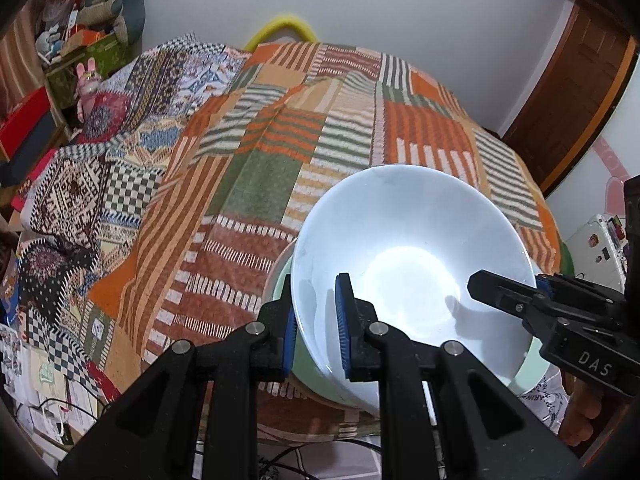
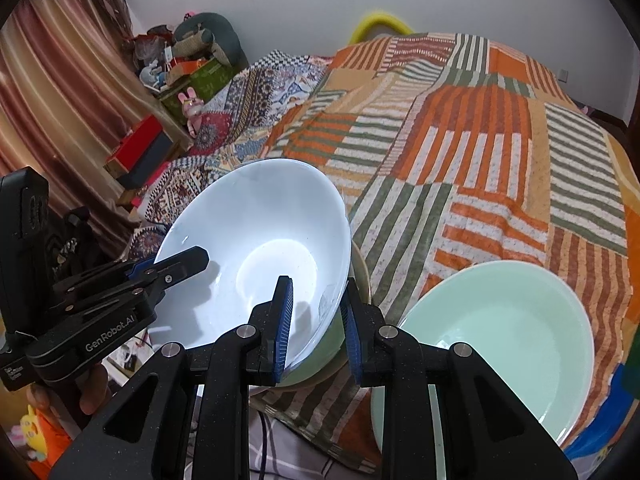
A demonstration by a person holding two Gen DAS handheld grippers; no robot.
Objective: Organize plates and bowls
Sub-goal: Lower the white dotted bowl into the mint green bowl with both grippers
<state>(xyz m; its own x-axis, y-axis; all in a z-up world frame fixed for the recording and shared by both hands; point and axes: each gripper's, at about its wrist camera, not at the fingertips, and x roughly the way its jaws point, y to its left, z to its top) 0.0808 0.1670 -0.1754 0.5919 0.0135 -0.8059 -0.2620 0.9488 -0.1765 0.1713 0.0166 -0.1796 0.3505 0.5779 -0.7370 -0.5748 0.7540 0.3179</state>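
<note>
Now both claws, left gripper (image 1: pixel 316 332) and right gripper (image 2: pixel 316 328), pinch the white bowl (image 1: pixel 404 256) rim; lower level onto the green bowl (image 1: pixel 312 376) at bed's near edge.

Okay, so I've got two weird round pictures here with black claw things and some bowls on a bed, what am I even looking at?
No robot here: a person holds a black pincer tool in each hand, and a wide-angle camera on each tool looks along its fingers. One picture is from the left tool, the other from the right tool. Both tools are shut on the rim of the same white bowl, one on each side. It sits tilted over a pale green bowl underneath. A second green bowl lies to the right. Everything rests on a striped patchwork blanket covering a bed.
</note>
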